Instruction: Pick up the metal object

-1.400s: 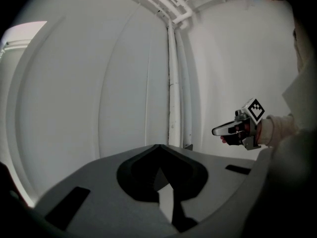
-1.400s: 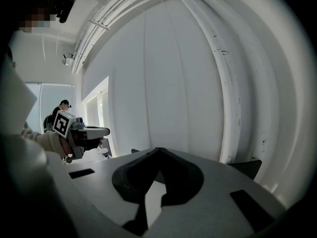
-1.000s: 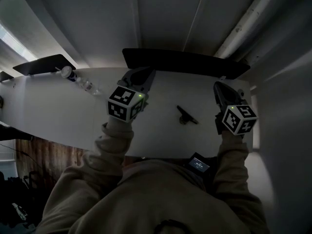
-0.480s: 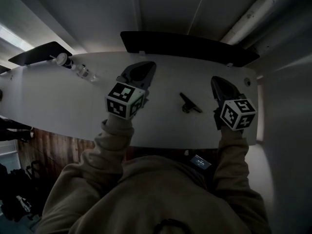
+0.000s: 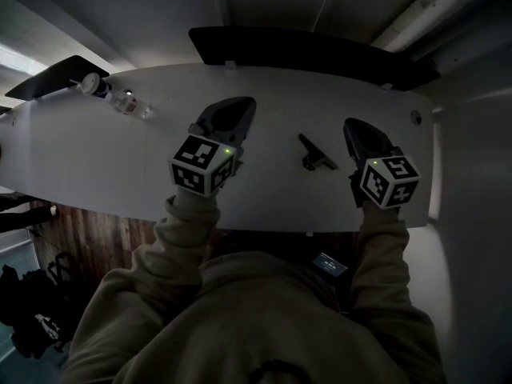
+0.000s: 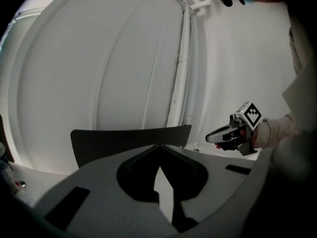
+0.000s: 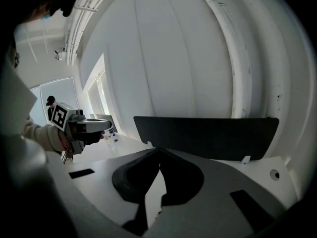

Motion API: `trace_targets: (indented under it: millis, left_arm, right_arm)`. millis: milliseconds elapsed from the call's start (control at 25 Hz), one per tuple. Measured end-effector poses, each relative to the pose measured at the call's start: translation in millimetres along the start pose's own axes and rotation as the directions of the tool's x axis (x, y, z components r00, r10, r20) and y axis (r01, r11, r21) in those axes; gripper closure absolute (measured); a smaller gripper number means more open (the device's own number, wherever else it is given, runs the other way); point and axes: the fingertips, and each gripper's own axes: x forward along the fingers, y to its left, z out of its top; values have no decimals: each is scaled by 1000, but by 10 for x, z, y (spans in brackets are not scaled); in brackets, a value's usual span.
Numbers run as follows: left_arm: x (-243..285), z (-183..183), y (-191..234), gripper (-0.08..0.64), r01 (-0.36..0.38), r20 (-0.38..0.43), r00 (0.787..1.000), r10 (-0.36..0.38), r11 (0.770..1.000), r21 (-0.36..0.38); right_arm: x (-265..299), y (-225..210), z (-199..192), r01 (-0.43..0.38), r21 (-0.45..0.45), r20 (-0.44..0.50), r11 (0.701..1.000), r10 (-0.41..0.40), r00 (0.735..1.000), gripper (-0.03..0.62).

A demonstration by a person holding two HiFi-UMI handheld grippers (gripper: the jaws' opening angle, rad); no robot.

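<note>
Jaws pressed together and empty, the left gripper (image 5: pixel 236 110) and right gripper (image 5: pixel 358 133) hover above the white desk (image 5: pixel 88 166), flanking the small dark metal object (image 5: pixel 317 152) lying between them, nearer the right, apparently positioning for a pick-up not yet begun.

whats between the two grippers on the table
The metal object lies on the white table between the left gripper and the right gripper, nearer the right; the head view shows it.

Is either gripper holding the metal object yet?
No, the metal object lies on the white table between the left gripper and the right gripper, with neither touching it.
</note>
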Motion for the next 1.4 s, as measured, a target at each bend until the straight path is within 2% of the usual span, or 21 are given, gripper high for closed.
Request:
trace_targets:
  millis: [760, 1400]
  left_arm:
    - [161, -973, -99, 557, 34, -107, 993, -43, 996, -86]
    - [210, -1694, -290, 557, 77, -182, 978, -106, 984, -161]
  right_arm:
    - [301, -26, -841, -9, 45, -113, 999, 14, 993, 574]
    - [522, 52, -1591, -18, 85, -220, 996, 36, 975, 572]
